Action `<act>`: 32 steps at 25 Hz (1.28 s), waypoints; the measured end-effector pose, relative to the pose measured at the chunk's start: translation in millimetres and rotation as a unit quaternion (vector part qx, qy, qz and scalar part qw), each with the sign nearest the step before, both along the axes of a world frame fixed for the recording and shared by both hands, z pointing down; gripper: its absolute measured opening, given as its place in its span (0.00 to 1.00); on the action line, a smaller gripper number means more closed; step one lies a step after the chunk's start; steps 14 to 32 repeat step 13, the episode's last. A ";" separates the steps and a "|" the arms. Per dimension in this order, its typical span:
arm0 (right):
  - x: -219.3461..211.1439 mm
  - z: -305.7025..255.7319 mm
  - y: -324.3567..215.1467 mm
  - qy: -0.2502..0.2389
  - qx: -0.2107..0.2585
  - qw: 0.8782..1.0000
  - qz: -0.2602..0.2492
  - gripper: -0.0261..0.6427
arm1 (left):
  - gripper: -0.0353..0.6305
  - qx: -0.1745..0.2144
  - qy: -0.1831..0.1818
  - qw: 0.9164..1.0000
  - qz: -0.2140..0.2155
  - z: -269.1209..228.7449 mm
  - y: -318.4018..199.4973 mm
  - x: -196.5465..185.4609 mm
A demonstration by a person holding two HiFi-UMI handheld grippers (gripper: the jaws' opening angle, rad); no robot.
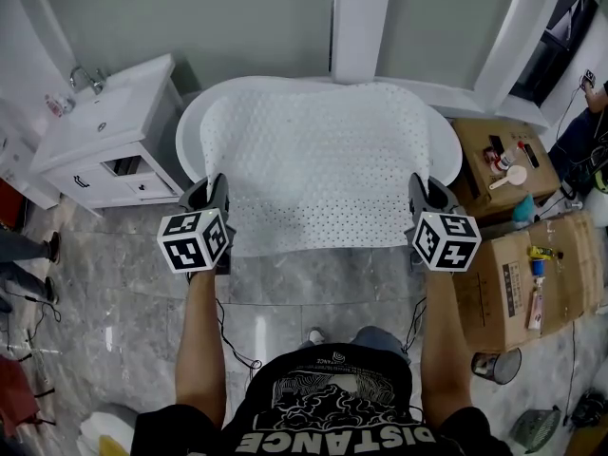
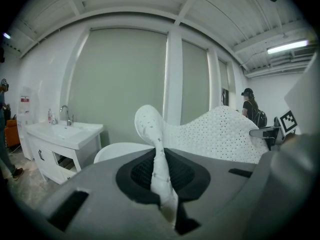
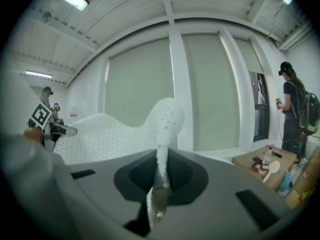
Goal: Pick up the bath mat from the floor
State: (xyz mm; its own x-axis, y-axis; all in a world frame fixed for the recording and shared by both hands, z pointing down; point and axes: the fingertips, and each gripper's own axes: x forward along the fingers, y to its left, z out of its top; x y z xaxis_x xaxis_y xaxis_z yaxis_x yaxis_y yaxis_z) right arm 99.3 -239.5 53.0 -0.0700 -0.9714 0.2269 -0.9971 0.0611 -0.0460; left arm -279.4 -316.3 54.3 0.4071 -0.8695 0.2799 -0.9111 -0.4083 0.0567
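- The left hand-held gripper (image 1: 213,194) and the right hand-held gripper (image 1: 427,196) each pinch a near corner of the bath mat (image 1: 318,160).
- The mat is off the floor, stretched sideways between them and reaching ahead over the bathtub (image 1: 190,129); neither hand is nearer.

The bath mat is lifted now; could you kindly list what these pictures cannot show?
1. Bathtub inside: head view, covered by the bath mat.
2. Mat's underside: head view, facing away.
3. Mat's far edge, touching the bathtub or not: head view, white on white.
4. Items on the cardboard box: head view, too small to identify.
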 end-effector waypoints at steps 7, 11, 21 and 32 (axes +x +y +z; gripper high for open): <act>-0.5 -2.3 1.0 0.002 0.002 1.000 0.001 0.08 | 0.10 0.000 0.002 1.000 0.000 1.5 1.9 -1.3; -0.4 -4.9 0.2 0.003 0.004 1.000 0.000 0.08 | 0.10 -0.001 0.001 1.000 0.001 1.1 2.0 0.7; 0.5 -5.4 0.3 0.003 0.003 1.000 0.001 0.08 | 0.10 -0.002 0.001 1.000 0.003 1.3 2.0 2.1; 0.5 -5.4 0.3 0.003 0.003 1.000 0.001 0.08 | 0.10 -0.002 0.001 1.000 0.003 1.3 2.0 2.1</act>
